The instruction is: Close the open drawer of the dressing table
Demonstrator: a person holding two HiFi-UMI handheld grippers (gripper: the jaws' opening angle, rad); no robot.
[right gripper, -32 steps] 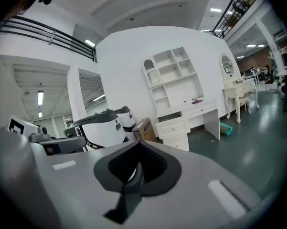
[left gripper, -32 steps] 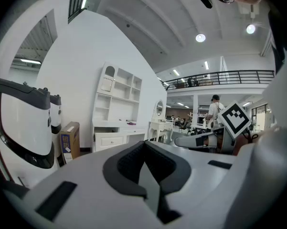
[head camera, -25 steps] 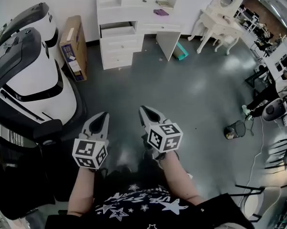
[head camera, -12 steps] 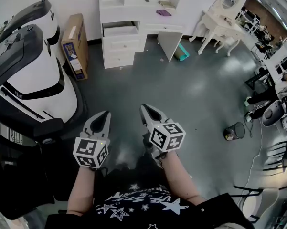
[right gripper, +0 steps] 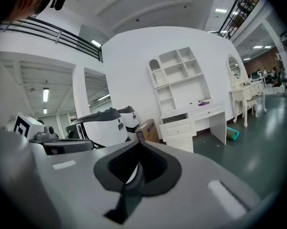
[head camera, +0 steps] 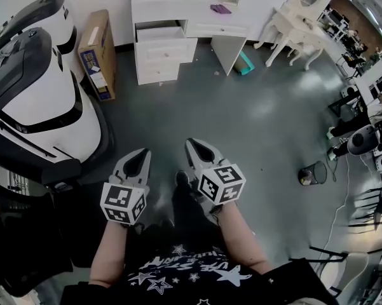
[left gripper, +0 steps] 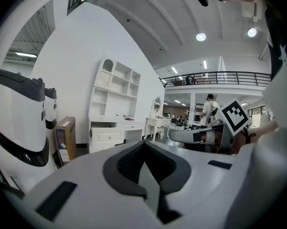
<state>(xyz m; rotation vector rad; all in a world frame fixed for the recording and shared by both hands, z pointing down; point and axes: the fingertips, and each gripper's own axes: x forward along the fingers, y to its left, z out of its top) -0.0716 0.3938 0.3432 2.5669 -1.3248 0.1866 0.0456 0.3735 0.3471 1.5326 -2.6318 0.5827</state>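
White dressing table [head camera: 178,18] against the far wall, shelves above, its top left drawer [head camera: 159,33] pulled open

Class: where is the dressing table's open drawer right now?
Head view, top, left of centre: the open drawer tops the white dressing table's drawer stack, just right of the cardboard box.

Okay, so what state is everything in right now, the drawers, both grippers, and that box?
top drawer: pulled open
lower drawers: closed
left gripper: jaws together, holding nothing
right gripper: jaws together, holding nothing
cardboard box: standing upright on the floor
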